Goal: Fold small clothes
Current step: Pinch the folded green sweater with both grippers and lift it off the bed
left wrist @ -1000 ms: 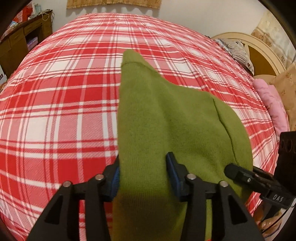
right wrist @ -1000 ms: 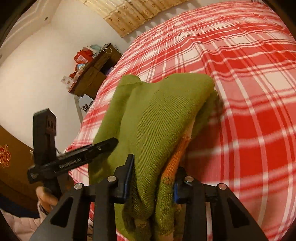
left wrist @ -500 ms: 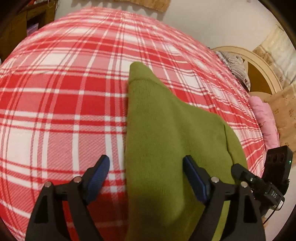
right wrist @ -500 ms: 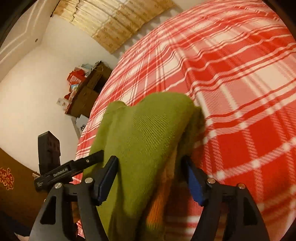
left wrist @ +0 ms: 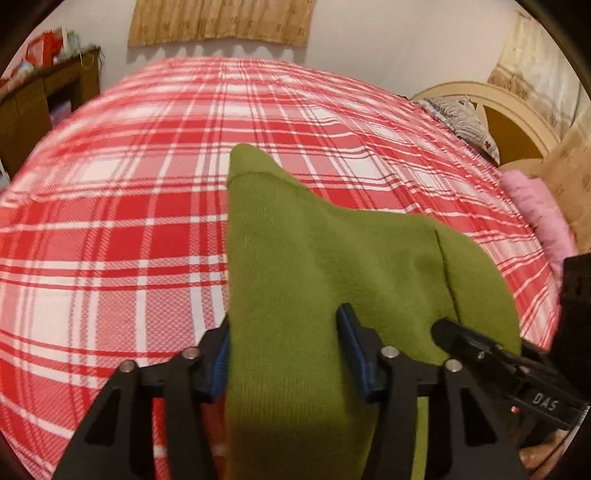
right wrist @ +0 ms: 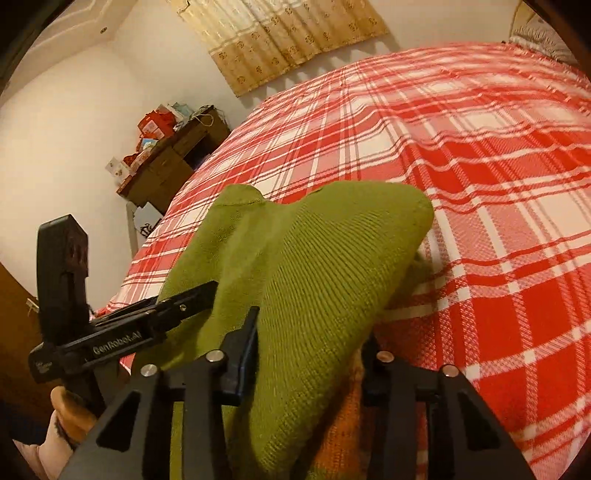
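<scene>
A green knitted sweater [left wrist: 317,266] lies folded on the red plaid bed [left wrist: 110,229], with one sleeve end pointing away from me. My left gripper [left wrist: 284,354] is shut on the sweater's near edge, and the cloth fills the gap between its blue pads. In the right wrist view the sweater [right wrist: 306,280] bulges up, with orange knit [right wrist: 347,417] showing underneath. My right gripper [right wrist: 310,354] is shut on a thick fold of it. Each gripper shows in the other's view, the right one [left wrist: 517,373] and the left one [right wrist: 110,332].
A wooden desk with red boxes [right wrist: 166,147] stands by the wall past the bed's left side. A pink pillow [left wrist: 539,218] and a curved headboard [left wrist: 498,107] are at the right. A patterned curtain [left wrist: 221,18] hangs on the far wall.
Half a second ago both grippers stood open around the sweater. Both have now shut on it again and pulled back, so more of the bed and room shows.
</scene>
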`<act>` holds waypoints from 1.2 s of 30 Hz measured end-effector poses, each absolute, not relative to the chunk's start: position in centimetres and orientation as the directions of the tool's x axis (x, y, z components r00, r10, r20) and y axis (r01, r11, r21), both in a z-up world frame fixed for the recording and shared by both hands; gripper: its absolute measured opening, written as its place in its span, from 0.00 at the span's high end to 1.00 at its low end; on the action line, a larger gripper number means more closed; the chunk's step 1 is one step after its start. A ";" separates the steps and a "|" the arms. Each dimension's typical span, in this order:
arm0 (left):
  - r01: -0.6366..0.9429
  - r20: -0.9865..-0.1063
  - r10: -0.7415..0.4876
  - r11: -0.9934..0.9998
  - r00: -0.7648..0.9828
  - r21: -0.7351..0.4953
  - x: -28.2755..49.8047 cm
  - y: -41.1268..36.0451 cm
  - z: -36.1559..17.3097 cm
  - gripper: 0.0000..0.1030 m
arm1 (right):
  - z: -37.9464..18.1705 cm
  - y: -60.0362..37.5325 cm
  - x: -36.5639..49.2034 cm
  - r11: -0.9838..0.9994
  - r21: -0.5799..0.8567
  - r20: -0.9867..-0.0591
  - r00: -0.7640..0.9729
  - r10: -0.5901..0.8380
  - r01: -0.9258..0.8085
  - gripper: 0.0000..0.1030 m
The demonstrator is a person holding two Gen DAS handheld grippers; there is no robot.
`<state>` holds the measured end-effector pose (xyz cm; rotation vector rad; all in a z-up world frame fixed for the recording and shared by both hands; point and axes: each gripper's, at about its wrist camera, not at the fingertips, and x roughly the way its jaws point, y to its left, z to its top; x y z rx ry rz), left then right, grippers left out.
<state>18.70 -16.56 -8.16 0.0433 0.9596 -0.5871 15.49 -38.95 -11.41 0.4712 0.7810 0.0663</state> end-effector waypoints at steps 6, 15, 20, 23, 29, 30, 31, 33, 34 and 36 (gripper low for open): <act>0.502 -0.770 -0.429 0.849 0.472 -0.165 17.3 -15.4 -6.5 0.60 | -8.6 -37.1 13.0 0.909 0.405 -0.627 0.754 0.194 0.102 0.66; 0.514 -0.720 -0.439 0.847 0.537 -0.134 14.7 -14.1 -3.9 0.62 | -5.6 -34.9 9.5 0.913 0.395 -0.578 0.800 0.164 0.099 0.67; 0.503 -0.705 -0.449 0.851 0.549 -0.150 14.1 -12.8 -3.2 0.62 | -4.3 -33.6 8.3 0.917 0.391 -0.556 0.815 0.163 0.083 0.67; 0.495 -0.692 -0.451 0.855 0.563 -0.154 13.6 -11.8 -2.7 0.62 | -3.7 -32.8 7.6 0.919 0.388 -0.542 0.824 0.166 0.069 0.67; 0.469 -0.685 -0.445 0.867 0.577 -0.168 13.2 -9.8 -2.6 0.62 | -2.8 -30.6 7.2 0.926 0.376 -0.528 0.830 0.180 0.038 0.67; 0.462 -0.686 -0.445 0.869 0.576 -0.177 13.2 -9.4 -2.6 0.62 | -2.8 -30.2 7.2 0.926 0.375 -0.528 0.829 0.184 0.033 0.67; 0.456 -0.686 -0.444 0.871 0.576 -0.182 13.3 -9.0 -2.6 0.63 | -2.8 -29.9 7.2 0.927 0.375 -0.527 0.828 0.189 0.028 0.67; 0.446 -0.685 -0.439 0.876 0.582 -0.184 13.1 -8.3 -2.6 0.63 | -2.6 -29.2 7.3 0.925 0.380 -0.525 0.827 0.202 0.016 0.67; 0.441 -0.683 -0.436 0.879 0.587 -0.182 13.0 -7.9 -2.6 0.63 | -2.6 -29.0 7.3 0.924 0.382 -0.523 0.826 0.208 0.009 0.67; 0.431 -0.679 -0.428 0.885 0.597 -0.178 12.9 -7.2 -2.5 0.63 | -2.5 -28.4 7.4 0.925 0.380 -0.522 0.825 0.217 -0.002 0.67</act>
